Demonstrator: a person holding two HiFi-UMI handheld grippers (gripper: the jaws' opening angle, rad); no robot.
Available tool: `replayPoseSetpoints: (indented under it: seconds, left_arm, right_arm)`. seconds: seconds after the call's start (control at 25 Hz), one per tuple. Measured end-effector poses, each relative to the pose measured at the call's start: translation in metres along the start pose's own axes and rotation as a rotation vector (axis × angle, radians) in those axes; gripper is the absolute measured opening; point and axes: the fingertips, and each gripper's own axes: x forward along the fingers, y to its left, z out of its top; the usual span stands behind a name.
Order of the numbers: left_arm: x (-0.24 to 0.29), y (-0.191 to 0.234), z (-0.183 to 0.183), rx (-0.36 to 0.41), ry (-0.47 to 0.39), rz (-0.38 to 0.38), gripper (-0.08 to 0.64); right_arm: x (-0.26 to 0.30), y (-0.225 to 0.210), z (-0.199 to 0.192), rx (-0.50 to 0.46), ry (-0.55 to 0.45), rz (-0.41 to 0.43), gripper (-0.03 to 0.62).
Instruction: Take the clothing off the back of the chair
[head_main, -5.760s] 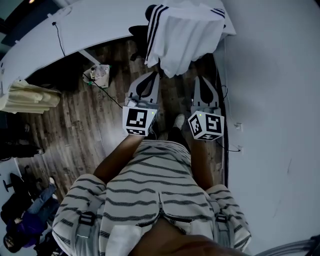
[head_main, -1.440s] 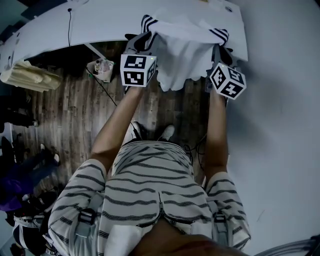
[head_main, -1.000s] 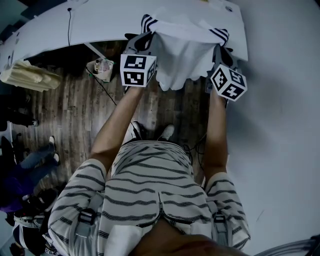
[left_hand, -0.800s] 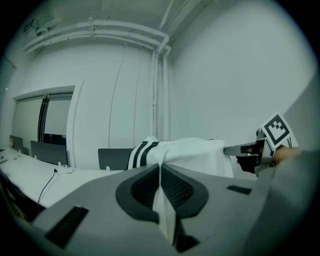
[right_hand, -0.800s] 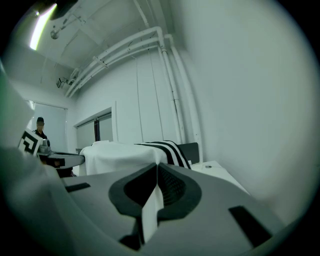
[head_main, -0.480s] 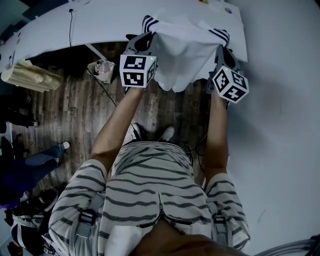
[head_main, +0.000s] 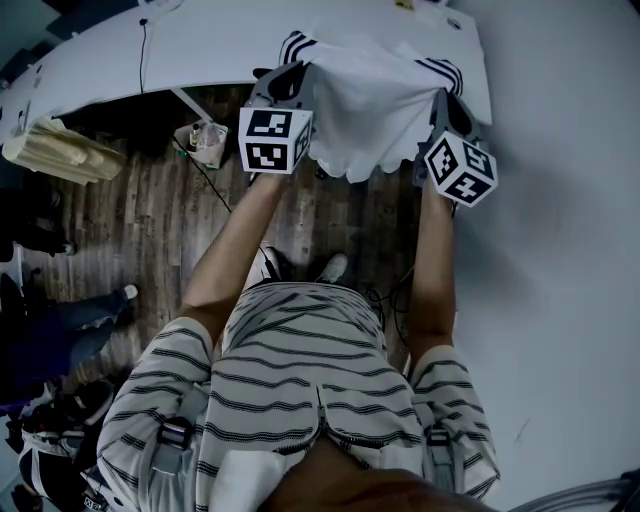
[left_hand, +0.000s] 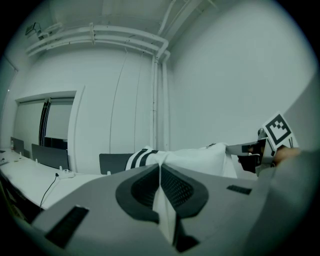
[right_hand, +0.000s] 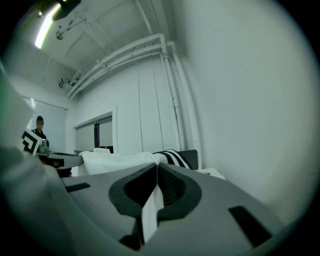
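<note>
A white garment (head_main: 368, 105) with dark stripes on its sleeves hangs spread between my two grippers, above the wood floor. The left gripper (head_main: 290, 82) is shut on its left shoulder; white cloth (left_hand: 161, 200) shows pinched between the closed jaws. The right gripper (head_main: 440, 102) is shut on the other shoulder, with a fold of cloth (right_hand: 152, 200) squeezed between its jaws. A striped sleeve (left_hand: 142, 157) lies in front of a dark chair back (left_hand: 112, 163). In the head view the garment hides most of the chair.
A long white desk (head_main: 180, 45) runs across the far side, with a cable on it. A white wall (head_main: 560, 220) stands close on the right. A small bin (head_main: 205, 140) sits on the floor, beige stacked material (head_main: 60, 150) lies left, and a bystander's legs (head_main: 60, 335) are at the left edge.
Since the earliest frame both grippers have moved forward to the garment and shut on its shoulders. Over the last second the right gripper rose slightly and the cloth's hem shifted a little.
</note>
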Motion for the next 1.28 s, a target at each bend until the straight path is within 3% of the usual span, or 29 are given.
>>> replayPoseSetpoints:
  seconds: [1.28]
  left_arm:
    - [-0.062, -0.010, 0.032, 0.015, -0.084, -0.056, 0.029]
  right_arm:
    - [-0.064, 0.053, 0.029, -0.015, -0.102, -0.003, 0.025]
